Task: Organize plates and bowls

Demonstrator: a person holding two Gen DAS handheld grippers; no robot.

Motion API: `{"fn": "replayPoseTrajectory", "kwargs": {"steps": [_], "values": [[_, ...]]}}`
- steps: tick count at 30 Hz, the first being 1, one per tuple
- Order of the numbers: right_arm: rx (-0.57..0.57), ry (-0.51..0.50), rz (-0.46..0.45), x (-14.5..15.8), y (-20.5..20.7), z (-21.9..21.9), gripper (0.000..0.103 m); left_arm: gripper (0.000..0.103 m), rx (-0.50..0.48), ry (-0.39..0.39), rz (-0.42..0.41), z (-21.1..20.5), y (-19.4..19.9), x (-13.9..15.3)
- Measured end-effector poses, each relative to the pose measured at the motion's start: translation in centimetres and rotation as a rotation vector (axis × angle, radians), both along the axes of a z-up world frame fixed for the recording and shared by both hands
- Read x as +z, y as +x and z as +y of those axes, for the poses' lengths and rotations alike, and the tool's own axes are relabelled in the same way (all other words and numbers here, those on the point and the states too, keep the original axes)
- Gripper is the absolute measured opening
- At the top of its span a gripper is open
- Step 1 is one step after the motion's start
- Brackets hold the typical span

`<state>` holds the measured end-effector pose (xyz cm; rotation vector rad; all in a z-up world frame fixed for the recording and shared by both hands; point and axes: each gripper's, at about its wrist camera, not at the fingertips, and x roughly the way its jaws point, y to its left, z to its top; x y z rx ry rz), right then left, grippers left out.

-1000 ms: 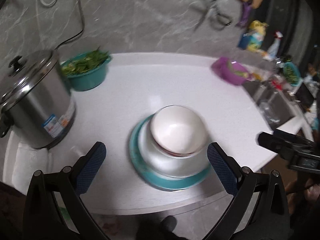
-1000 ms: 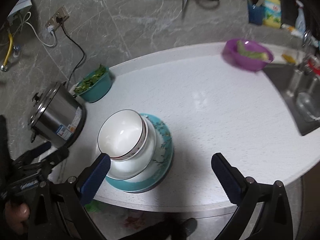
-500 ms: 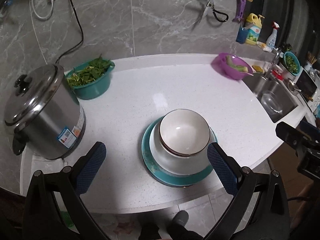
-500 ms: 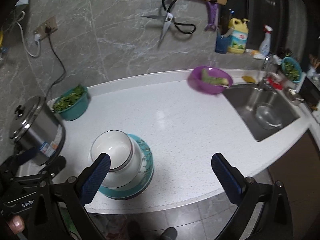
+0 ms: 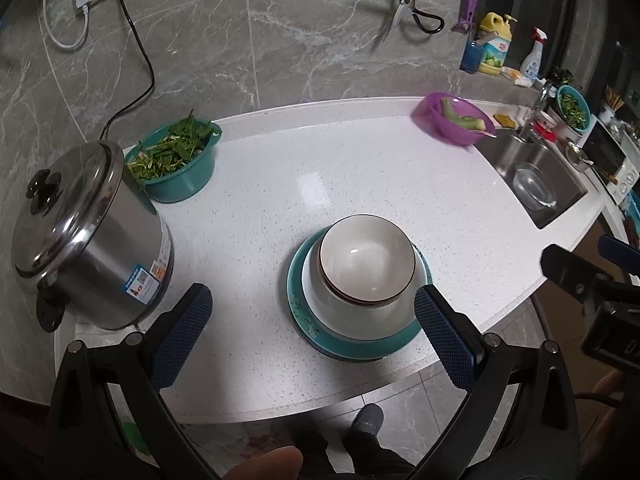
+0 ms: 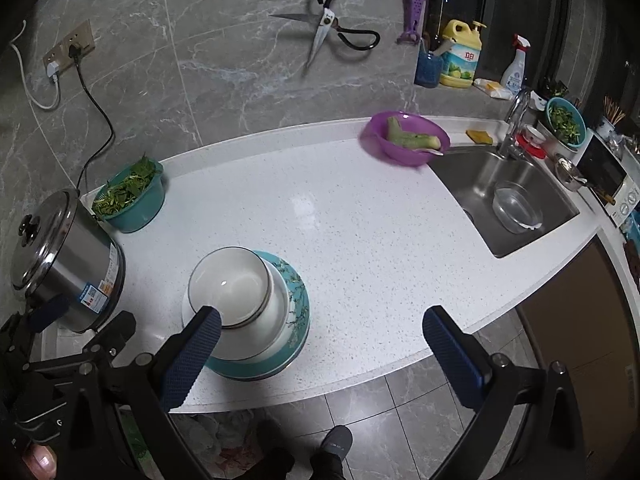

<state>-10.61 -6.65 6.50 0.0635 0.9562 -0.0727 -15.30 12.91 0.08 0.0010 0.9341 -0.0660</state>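
Observation:
A stack stands near the front edge of the white counter (image 5: 360,168): a teal floral plate (image 5: 360,350) at the bottom, a wider white bowl (image 5: 360,320) on it, and a white bowl with a dark rim (image 5: 366,260) on top. In the right wrist view the same plate (image 6: 298,292) carries the top bowl (image 6: 228,284). My left gripper (image 5: 312,328) hangs open high above the counter's front edge, holding nothing. My right gripper (image 6: 320,340) is open and empty too, up high and to the right of the stack.
A steel pot with a lid (image 5: 80,232) stands at the left, a teal basin of greens (image 5: 176,160) behind it. A purple bowl (image 6: 404,138) sits by the sink (image 6: 508,196), which holds a glass bowl. Scissors, bottles and a socket are on the wall. A shoe shows on the floor.
Both grippers have risen and drawn back from the stack, so the counter looks smaller and more of the wall and sink shows. The stack itself has not moved.

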Motion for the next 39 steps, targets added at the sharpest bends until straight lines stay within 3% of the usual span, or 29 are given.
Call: {"fn": "replayPoseTrajectory", "kwargs": {"steps": [18,39], "values": [[0.105,-0.01,0.037,-1.3,0.9,5.6,0.103,0.103,0.069,0.029,0.032,5.2,1.0,-1.1],[0.045,-0.023,0.022,-0.9,0.8,4.6,0.103,0.103,-0.002,0.023,0.046,3.6,2.5,-1.2]]}}
